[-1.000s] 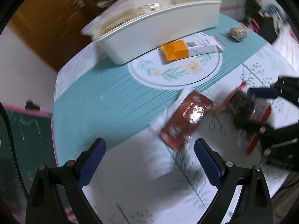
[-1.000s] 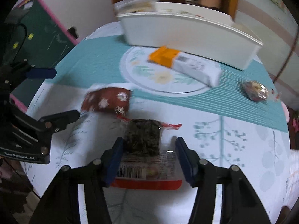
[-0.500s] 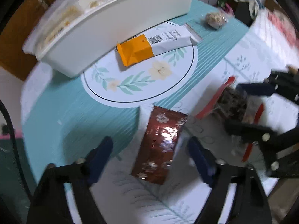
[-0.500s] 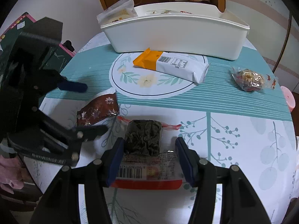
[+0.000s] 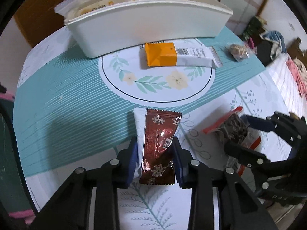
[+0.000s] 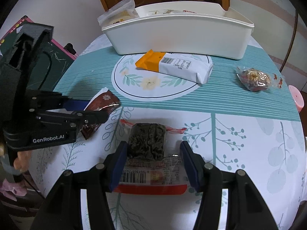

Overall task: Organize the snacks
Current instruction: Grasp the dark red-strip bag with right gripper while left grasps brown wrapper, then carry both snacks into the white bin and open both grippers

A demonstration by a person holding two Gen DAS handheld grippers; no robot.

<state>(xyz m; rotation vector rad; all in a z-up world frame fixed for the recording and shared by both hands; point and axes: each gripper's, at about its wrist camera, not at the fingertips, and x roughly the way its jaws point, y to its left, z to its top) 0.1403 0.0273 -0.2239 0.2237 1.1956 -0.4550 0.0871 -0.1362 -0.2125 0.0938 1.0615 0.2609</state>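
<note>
Left gripper (image 5: pixel 155 153): jaws have just been closing; the blue pads are seen pressed against both long edges of the dark red foil sachet with white snowflake print (image 5: pixel 160 145), which buckles and shows its white underside on the left.
Right gripper (image 6: pixel 153 161): held part-open astride the clear packet of dark dried snack with red edges and a barcode label (image 6: pixel 147 153); the left pad appears to touch the packet edge, while a gap is seen at the right pad, so a firm hold cannot be confirmed.
Snacks outstanding: orange-and-white wrapped bar (image 5: pixel 177 55) lies on the round floral print, just in front of the long white plastic bin (image 5: pixel 149 28); small clear bag of nut clusters (image 6: pixel 253 78) lies apart on the teal striped cloth of the table (image 5: pixel 67 103).
Risk, sachet: the foil is glossy and already creased; slipping or folding out of the pads is judged likely if it is lifted fast.
Risk, crowding: both grippers are worked close together; a clash or a nudged neighbouring packet is possible.
Risk, packet: with one pad clear, it may be pushed sideways rather than gripped.
Left view only: pad contact on the sachet, and its full length.
Right view only: the left gripper from the side, a hand (image 6: pixel 21 159) below it, and the bin interior's far end.
</note>
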